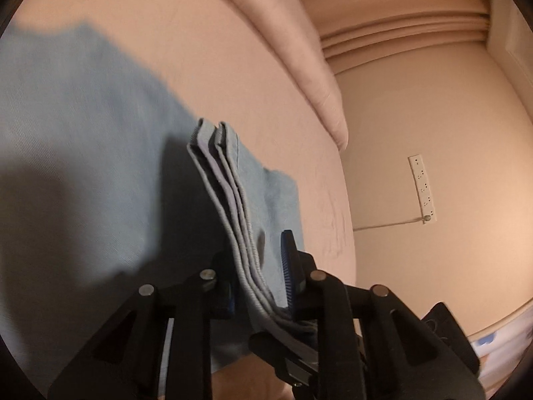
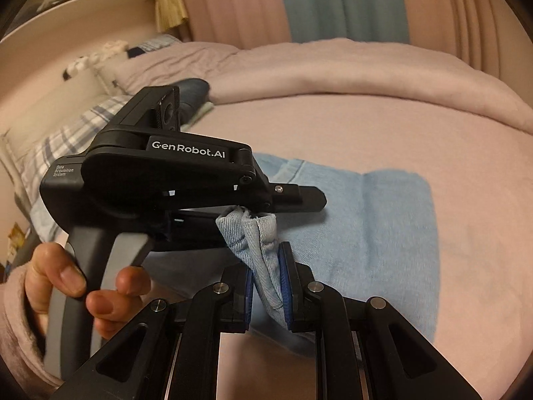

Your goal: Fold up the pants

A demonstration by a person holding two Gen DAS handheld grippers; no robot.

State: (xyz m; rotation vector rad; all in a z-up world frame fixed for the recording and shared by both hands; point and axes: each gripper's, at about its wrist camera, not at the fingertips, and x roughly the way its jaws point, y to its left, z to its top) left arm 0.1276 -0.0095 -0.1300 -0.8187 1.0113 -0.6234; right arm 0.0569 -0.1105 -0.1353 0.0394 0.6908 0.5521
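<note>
Both grippers, left gripper (image 1: 260,266) and right gripper (image 2: 268,283), pinch tight on the pants (image 2: 383,233) hems, side by side. Pants stretch away far across the bed (image 2: 366,126).

L gripper (image 1: 260,276) is clamped tight on a stack of hem edges of the pants (image 1: 233,206), blue pads pressing from both sides, fingers pointing fwd and somewhat down. From my R wrist cam I see the same L gripper (image 2: 313,200) side-on, body lying roughly level, nose to the right, cloth bunched at its tip. The person's left hand (image 2: 83,286) wraps the grey grip, thumb and two fingers visible, a pink sleeve at the wrist. R gripper (image 2: 268,283) is pinched on a narrow fold of the same cloth, pads nearly together, sitting just below the L tip.
</note>
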